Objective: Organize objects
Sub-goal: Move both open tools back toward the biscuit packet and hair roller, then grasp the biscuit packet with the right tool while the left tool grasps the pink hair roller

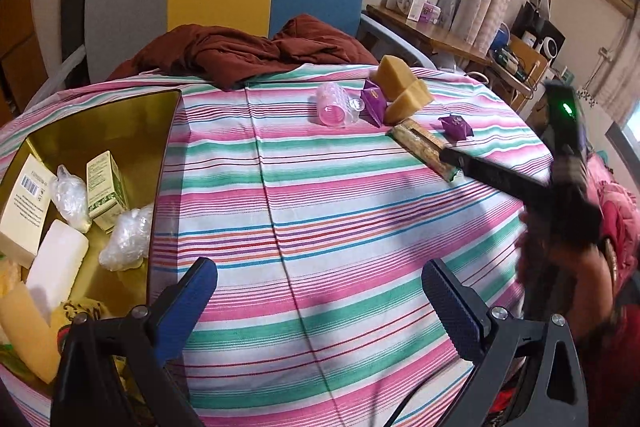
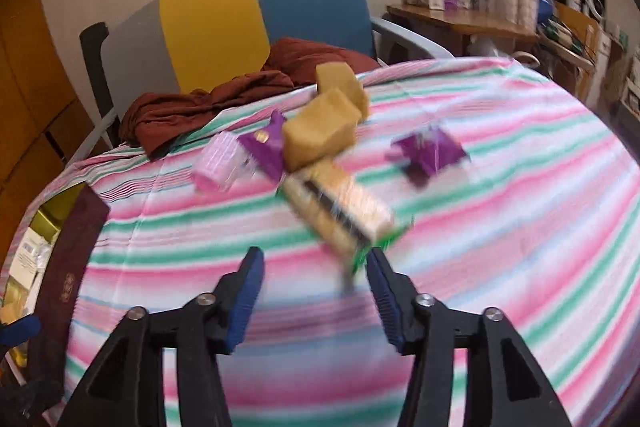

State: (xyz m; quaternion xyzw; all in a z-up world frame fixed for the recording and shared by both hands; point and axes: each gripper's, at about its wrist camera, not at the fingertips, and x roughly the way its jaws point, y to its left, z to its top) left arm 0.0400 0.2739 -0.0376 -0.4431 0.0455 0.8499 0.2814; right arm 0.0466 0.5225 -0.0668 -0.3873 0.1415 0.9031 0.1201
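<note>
Cracker pack (image 2: 340, 211) before parted fingers (image 2: 378, 291)

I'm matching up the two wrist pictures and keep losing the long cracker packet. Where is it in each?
Left wrist view: the cracker packet lies right of centre on the striped cloth, its near end under the right claw's finger.
Right wrist view: it lies at centre, blurred, just ahead of the open right claw.
Shared landmark: the two tan sponge blocks just beyond it.

No text is legible — only a barcode on the cream box (image 1: 25, 205).
</note>
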